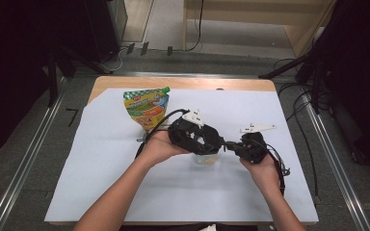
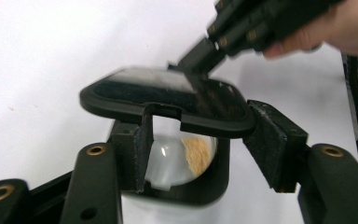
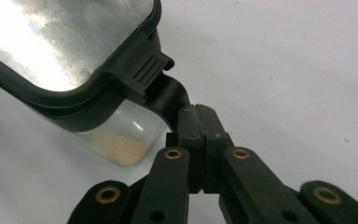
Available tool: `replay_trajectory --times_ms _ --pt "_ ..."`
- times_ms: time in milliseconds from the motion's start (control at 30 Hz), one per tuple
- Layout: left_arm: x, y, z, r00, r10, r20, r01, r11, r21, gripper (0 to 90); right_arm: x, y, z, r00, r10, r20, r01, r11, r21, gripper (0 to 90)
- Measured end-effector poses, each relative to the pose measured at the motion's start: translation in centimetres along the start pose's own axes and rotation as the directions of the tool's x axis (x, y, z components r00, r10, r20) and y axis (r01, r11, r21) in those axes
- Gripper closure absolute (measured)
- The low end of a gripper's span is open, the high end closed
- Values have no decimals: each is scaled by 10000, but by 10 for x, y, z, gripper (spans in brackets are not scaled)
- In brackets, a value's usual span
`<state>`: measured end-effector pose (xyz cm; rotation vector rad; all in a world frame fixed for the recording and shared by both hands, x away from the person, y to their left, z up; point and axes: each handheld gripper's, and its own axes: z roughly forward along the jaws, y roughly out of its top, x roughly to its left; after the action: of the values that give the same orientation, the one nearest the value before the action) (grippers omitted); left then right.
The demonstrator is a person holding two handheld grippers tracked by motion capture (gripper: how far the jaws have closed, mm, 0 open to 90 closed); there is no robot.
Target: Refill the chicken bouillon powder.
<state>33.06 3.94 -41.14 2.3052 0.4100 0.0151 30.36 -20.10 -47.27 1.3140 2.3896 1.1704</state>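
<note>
Two grippers at work on one clear jar [image 1: 205,158] at table centre. Right gripper [image 3: 200,122] clamped on the lid's latch tab [image 3: 165,95], jaws together. Left gripper [image 2: 200,154] straddling the jar below the black lid [image 2: 168,100], jaws apart, pads not visibly pressing. Judged step: opening the lid. Next move calls for a firm left grip before lifting. Snack pouch [image 1: 146,108] standing far left on white sheet [image 1: 101,163].

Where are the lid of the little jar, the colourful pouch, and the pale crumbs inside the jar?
lid [image 2: 168,100]: left gripper view, on its dark top face.
pouch [image 1: 146,108]: high view, on its printed front.
crumbs [image 3: 121,145]: right gripper view, on the pale heap at the bottom of the clear jar.
</note>
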Motion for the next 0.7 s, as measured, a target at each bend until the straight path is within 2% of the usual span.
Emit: replay_trajectory --times_ms 33,233,367,467,567,700 --pt "-1 2 0 9999 113 -7 -113 9999 47 482 1 0 0 9999 -142 48 142 9999 -28 900" --pt "-9 13 1 9987 504 97 -507 9981 337 574 0 0 0 10000 -35 -53 35 10000 -1 900" --pt "-12 23 2 9984 462 319 -476 9978 454 614 0 -1 0 9999 -119 -125 118 9999 -53 900" --pt "-13 29 4 9970 625 450 -649 9963 560 647 1 -1 0 9998 -128 -130 128 9999 -20 900" --pt "-15 36 8 9972 549 515 -586 9957 723 661 2 -1 1 9998 -146 -117 145 9999 -52 900" --pt "-18 42 14 9951 774 621 -829 9924 912 691 2 -2 0 9998 -145 -107 144 9999 -54 900"
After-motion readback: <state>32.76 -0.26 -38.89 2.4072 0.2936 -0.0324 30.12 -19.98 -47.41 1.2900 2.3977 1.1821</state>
